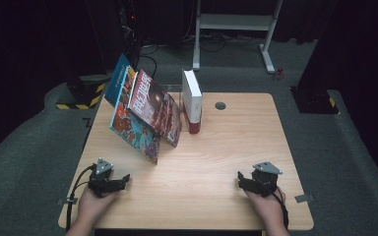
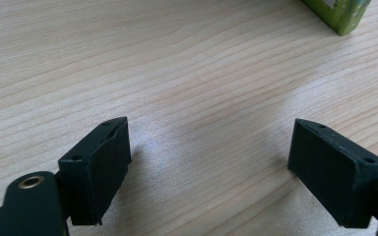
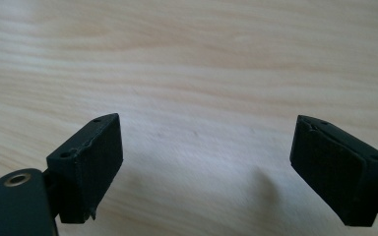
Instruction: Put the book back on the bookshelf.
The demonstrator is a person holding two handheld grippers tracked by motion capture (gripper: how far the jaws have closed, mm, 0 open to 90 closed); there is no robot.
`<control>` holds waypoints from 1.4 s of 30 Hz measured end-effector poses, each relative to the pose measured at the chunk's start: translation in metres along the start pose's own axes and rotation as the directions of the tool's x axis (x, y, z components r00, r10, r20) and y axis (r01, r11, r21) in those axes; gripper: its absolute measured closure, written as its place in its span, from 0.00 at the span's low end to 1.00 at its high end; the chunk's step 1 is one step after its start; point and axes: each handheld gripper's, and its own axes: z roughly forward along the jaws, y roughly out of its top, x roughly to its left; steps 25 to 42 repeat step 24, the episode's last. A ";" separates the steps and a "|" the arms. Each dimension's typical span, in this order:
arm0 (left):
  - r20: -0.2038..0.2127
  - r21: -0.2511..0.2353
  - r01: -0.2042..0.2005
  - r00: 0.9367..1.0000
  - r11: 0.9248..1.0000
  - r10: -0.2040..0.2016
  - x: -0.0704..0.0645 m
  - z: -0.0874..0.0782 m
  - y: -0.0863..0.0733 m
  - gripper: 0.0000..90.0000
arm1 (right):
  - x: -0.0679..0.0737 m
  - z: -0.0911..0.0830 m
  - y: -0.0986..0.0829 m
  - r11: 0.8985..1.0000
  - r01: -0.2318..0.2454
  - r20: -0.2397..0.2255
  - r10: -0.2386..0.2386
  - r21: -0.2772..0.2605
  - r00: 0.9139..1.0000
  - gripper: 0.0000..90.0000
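Observation:
Several books lean together at the back left of the wooden table: a colourful comic-style book in front, a dark red one behind it and a blue one at the rear. A thick white book with a red base stands upright to their right. My left gripper rests near the front left edge, open, jaws empty over bare wood. My right gripper rests near the front right, open and empty. A green book corner shows in the left gripper view.
A round cable hole sits at the table's back centre. Behind the table stands a white desk frame. A black-and-yellow striped base lies on the floor at the left, a dark stand at the right.

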 end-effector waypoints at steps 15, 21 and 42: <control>0.007 0.003 0.002 1.000 1.000 -0.002 0.000 0.000 0.000 0.17 | -0.005 0.007 -0.001 0.998 0.007 -0.051 -0.003 0.070 0.999 0.10; 0.000 0.004 0.004 1.000 1.000 -0.004 -0.001 0.000 0.000 0.17 | -0.005 0.007 -0.001 0.997 0.002 -0.041 0.001 0.072 0.999 0.10; -0.001 0.003 0.007 1.000 1.000 -0.007 -0.001 0.000 0.000 0.17 | -0.005 0.007 -0.001 0.997 0.000 -0.040 0.003 0.072 0.999 0.10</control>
